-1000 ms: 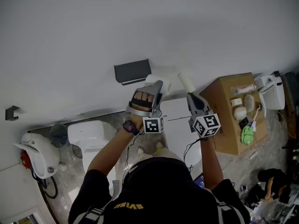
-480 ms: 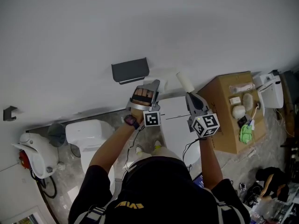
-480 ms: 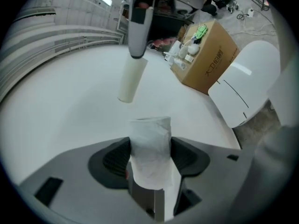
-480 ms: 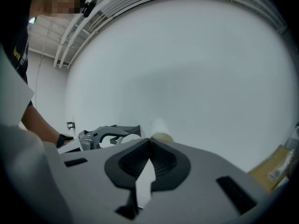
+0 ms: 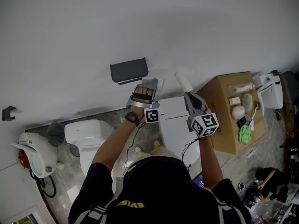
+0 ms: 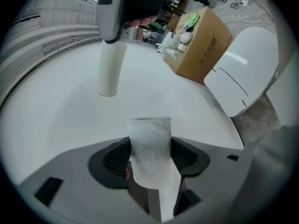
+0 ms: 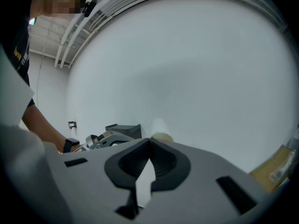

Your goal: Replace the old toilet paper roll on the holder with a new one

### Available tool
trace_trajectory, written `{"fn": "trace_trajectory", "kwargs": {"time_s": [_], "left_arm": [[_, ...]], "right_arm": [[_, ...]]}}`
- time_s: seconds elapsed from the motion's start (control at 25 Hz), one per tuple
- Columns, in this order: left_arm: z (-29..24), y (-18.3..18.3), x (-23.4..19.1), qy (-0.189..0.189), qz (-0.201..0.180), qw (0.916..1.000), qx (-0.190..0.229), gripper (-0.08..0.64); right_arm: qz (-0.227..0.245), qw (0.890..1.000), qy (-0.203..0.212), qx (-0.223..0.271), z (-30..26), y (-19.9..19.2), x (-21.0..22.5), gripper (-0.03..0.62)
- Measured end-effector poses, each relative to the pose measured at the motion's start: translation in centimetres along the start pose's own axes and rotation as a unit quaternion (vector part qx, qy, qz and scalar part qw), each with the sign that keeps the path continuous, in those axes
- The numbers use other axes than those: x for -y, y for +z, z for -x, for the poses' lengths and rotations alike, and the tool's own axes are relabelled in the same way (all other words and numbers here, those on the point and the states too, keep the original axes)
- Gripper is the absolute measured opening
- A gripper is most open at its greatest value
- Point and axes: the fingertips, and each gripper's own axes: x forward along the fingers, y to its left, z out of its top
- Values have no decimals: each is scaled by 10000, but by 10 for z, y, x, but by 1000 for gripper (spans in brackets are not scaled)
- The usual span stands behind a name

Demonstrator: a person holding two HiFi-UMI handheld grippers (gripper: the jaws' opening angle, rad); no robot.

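Observation:
The dark grey holder (image 5: 129, 70) is fixed to the white wall and shows again in the right gripper view (image 7: 124, 129). Just right of and below it, my left gripper (image 5: 150, 81) is shut on a white toilet paper roll (image 6: 149, 139). Both pads press the roll's sides, and a loose tail of paper hangs from it. My right gripper (image 5: 188, 94) is shut on the end of a cream old-roll tube (image 5: 183, 81), which sticks out past its tips toward the wall. The same tube (image 6: 110, 69) appears in the left gripper view.
A white toilet (image 5: 84, 134) stands at the lower left, with a white wall fixture (image 5: 35, 153) beyond it. A white rounded lid (image 5: 175, 122) lies below my grippers. At the right an open cardboard box (image 5: 219, 120) holds several small items. A small hook (image 5: 7, 112) is on the wall.
My left gripper has sunk with the paper roll and rolled a little, ending closer to the holder's right end. The right gripper with the tube has kept still.

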Motion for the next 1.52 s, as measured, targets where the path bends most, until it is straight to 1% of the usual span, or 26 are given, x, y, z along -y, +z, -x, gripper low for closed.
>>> {"fn": "trace_trajectory", "kwargs": {"time_s": [0.16, 0.32, 0.52, 0.68, 0.84, 1.0, 1.32, 1.52], "left_arm": [[-10, -10, -4, -6, 5, 9996, -281, 278], [-12, -19, -3, -88, 45, 9993, -353, 278], [-12, -36, 2, -136, 63, 9981, -593, 278], [-12, -38, 3, -97, 101, 9983, -571, 276], [-14, -42, 1, -44, 27, 9974, -720, 276], [-13, -50, 2, -77, -110, 9959, -895, 276], [-10, -57, 4, -68, -127, 9950, -989, 276], [-7, -76, 9, -93, -146, 9921, -1243, 275]], "right_arm": [[3, 10000, 61, -4, -2, -1, -2, -3], [1, 10000, 97, -11, -4, 0, -1, -3], [12, 9999, 164, -17, -8, 0, -6, -3], [17, 9998, 217, -15, -12, 0, -9, -3], [20, 9997, 249, -30, -13, -1, -12, -3], [10, 9997, 231, -35, -12, -1, -11, -3], [15, 9996, 283, -41, -13, -2, -16, -3], [20, 9995, 310, -45, -14, -2, -18, -3]]}}
